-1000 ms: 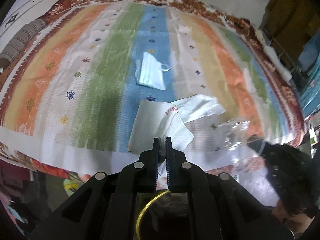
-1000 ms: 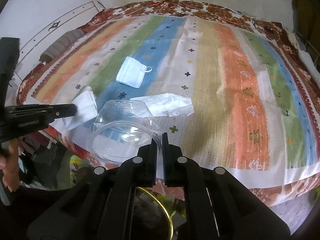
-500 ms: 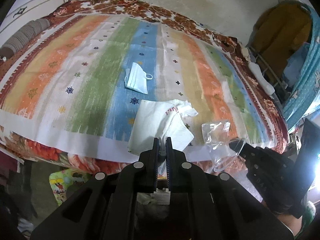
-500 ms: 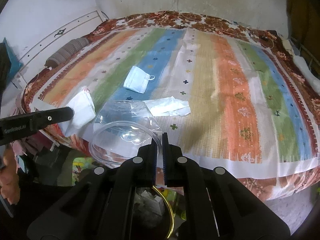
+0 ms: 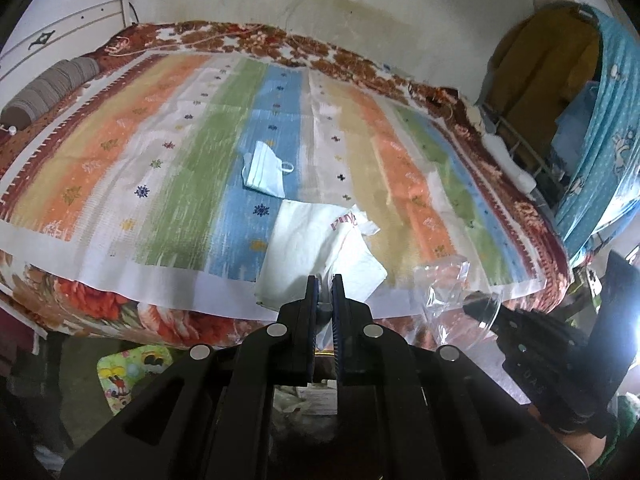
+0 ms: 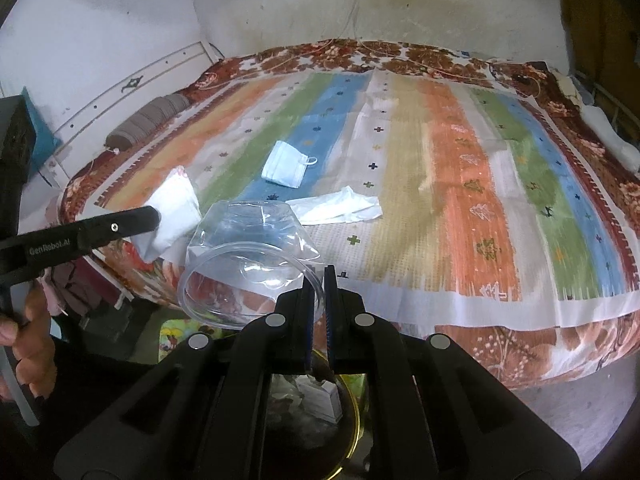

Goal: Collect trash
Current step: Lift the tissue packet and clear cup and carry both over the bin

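In the left wrist view my left gripper (image 5: 324,280) is shut on a white paper napkin with red print (image 5: 312,240), held over the bed's near edge. My right gripper (image 6: 319,272) is shut on the rim of a clear plastic container (image 6: 248,248), also held off the bed. Each view shows the other gripper: the right gripper (image 5: 472,305) with the clear container (image 5: 442,284), and the left gripper (image 6: 157,214) with the napkin (image 6: 176,204). A pale blue face mask (image 6: 286,168) (image 5: 264,174) and a crumpled white tissue (image 6: 340,210) lie on the striped bedspread (image 6: 460,200).
A gold-rimmed bin (image 6: 354,420) with trash in it stands on the floor below both grippers, next to the bed. A grey bolster (image 6: 148,122) lies at the bed's left end. Blue cloth and furniture (image 5: 600,140) crowd the right side. A hand (image 6: 28,344) grips the left tool.
Both grippers have drawn back from the bed and risen a little, carrying the napkin and the clear container. The bed looks farther off, and the bin shows below.
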`<state>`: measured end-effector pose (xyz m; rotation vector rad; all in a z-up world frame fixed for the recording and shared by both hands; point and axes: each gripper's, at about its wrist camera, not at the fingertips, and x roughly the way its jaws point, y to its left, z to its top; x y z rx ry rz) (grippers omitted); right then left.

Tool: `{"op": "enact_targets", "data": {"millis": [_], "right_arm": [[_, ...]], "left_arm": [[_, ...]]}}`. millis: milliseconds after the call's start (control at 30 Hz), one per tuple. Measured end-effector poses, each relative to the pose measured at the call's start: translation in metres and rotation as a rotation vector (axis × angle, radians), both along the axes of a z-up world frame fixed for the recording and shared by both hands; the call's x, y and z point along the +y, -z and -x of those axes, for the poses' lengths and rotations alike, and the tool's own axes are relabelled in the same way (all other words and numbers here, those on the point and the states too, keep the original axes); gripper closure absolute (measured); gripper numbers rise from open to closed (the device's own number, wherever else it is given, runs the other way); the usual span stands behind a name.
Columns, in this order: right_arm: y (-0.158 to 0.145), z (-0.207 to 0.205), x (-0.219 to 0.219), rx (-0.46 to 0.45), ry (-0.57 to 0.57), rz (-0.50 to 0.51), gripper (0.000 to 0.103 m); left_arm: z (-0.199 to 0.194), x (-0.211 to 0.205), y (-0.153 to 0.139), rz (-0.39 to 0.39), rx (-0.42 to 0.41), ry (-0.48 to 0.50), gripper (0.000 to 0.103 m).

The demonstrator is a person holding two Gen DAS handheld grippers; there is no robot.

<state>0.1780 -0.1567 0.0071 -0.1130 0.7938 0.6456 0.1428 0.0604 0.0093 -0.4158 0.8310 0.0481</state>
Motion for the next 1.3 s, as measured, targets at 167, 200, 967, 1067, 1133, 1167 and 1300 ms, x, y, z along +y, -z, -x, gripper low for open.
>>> {"op": "enact_targets", "data": {"millis": [167, 200, 967, 1067, 1133, 1167, 1300], "right_arm": [[-0.003, 0.012, -0.006, -0.037, -0.004, -0.018, 0.099], [-0.003, 0.015, -0.007, -0.043, -0.006, -0.022, 0.099], [0.002, 0.060, -0.022, -0.089, -0.014, -0.058, 0.099], [0.008, 0.070, -0.027, -0.076, -0.009, -0.051, 0.099], [0.011, 0.075, -0.029, -0.066, -0.006, -0.046, 0.099], [0.015, 0.078, -0.029, -0.055, -0.005, -0.038, 0.099], [0.027, 0.086, -0.026, -0.016, -0.006, -0.003, 0.099]], "left_arm": [[0.010, -0.005, -0.005, -0.019, -0.040, -0.001, 0.097], [0.012, -0.007, -0.006, -0.032, -0.047, 0.001, 0.097], [0.065, -0.026, -0.002, -0.027, -0.090, 0.005, 0.097], [0.072, -0.028, 0.004, -0.019, -0.074, 0.007, 0.097], [0.077, -0.031, 0.008, -0.018, -0.061, 0.008, 0.097], [0.079, -0.032, 0.012, -0.022, -0.047, 0.004, 0.097], [0.084, -0.035, 0.024, -0.005, 0.000, -0.001, 0.097]]}}
